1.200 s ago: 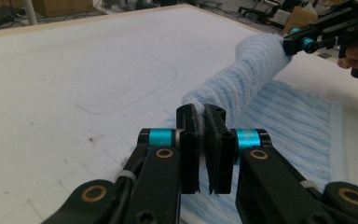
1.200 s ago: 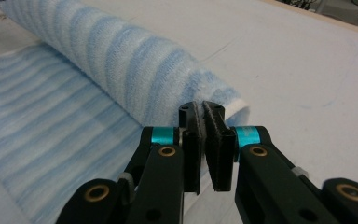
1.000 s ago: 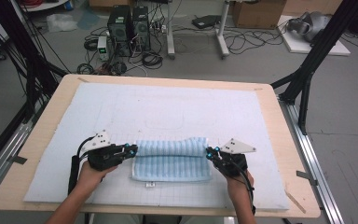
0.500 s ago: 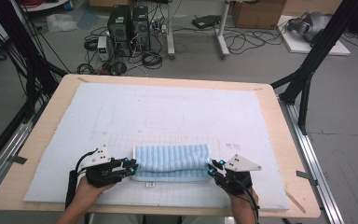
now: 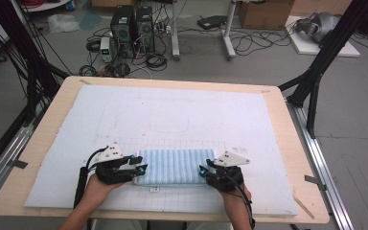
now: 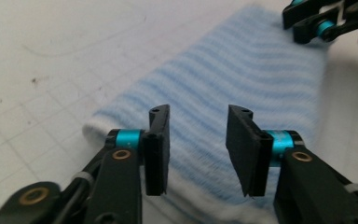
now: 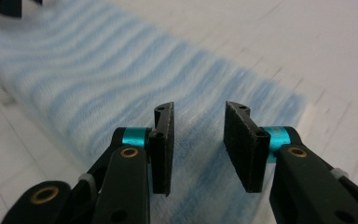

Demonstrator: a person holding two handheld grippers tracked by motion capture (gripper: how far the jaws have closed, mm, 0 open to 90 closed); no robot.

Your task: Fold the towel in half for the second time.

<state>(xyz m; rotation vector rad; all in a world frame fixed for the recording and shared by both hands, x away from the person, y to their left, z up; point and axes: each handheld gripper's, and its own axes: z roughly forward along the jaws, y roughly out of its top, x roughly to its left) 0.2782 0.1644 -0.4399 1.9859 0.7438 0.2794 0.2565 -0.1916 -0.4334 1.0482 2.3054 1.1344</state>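
Note:
A folded towel (image 5: 175, 166) with pale blue and white stripes lies flat on the white mat (image 5: 172, 110), near the table's front. My left gripper (image 5: 141, 167) sits at its left end and my right gripper (image 5: 203, 170) at its right end. In the left gripper view my left gripper (image 6: 198, 135) is open just over the towel (image 6: 242, 70); its jaws have just been opening and hold nothing. In the right gripper view my right gripper (image 7: 198, 135) is likewise open above the towel (image 7: 98, 70), its jaws just opened wider, with no cloth pinched.
The mat covers most of the wooden table (image 5: 287, 124). A small white label (image 5: 154, 190) lies by the towel's near edge. Black frame legs, computers and cables stand on the floor beyond the table.
Both hands came toward the table's front with the towel's far fold, laying it flatter. Both grippers then opened and let go of the cloth.

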